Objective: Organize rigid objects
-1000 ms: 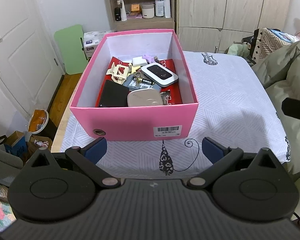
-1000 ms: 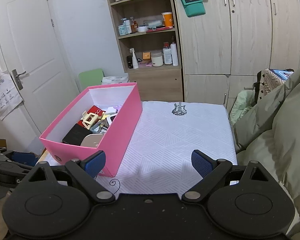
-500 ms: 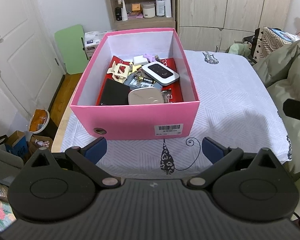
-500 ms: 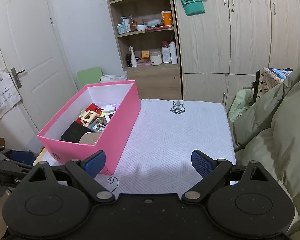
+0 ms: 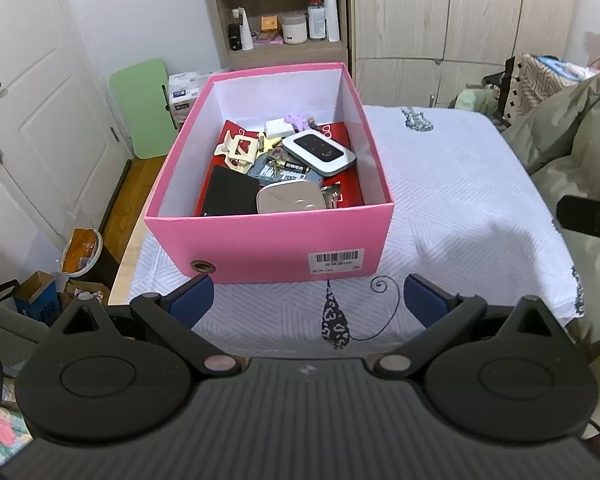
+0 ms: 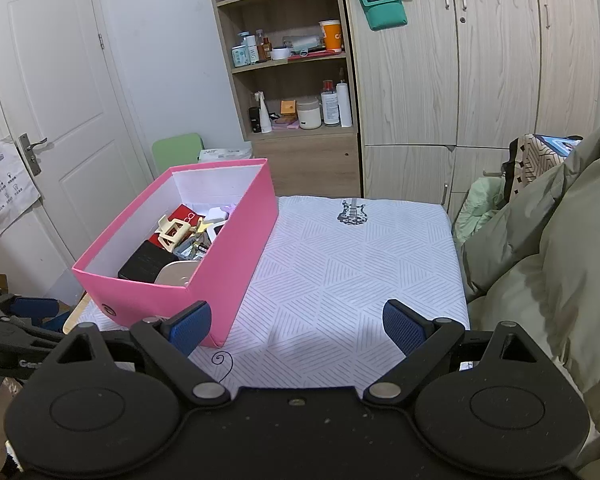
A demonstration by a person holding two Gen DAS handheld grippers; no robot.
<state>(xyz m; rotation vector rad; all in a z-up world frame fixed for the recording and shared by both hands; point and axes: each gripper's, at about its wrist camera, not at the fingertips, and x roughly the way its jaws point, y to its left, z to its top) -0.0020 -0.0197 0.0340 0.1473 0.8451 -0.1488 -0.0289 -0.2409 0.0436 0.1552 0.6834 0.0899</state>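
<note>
A pink box [image 5: 268, 240] stands on the white patterned table cloth [image 5: 452, 184]. It holds several rigid items: a grey-and-black pocket router [image 5: 319, 151], a cream hair claw [image 5: 238, 152], a black case [image 5: 228, 197] and a beige rounded device [image 5: 290, 197]. My left gripper [image 5: 306, 300] is open and empty, just in front of the box's near wall. My right gripper [image 6: 298, 326] is open and empty over the cloth, to the right of the box [image 6: 236, 248]. The left gripper also shows at the left edge of the right wrist view [image 6: 16, 312].
A green quilted coat [image 6: 548, 256] lies along the table's right side. A shelf unit with bottles [image 6: 300, 80] and a wardrobe stand behind. A white door [image 6: 52, 112] is at the left. Clutter lies on the floor at the lower left [image 5: 60, 272].
Both views have shifted slightly; the left gripper has edged closer to the box front. Both grippers stay open and empty.
</note>
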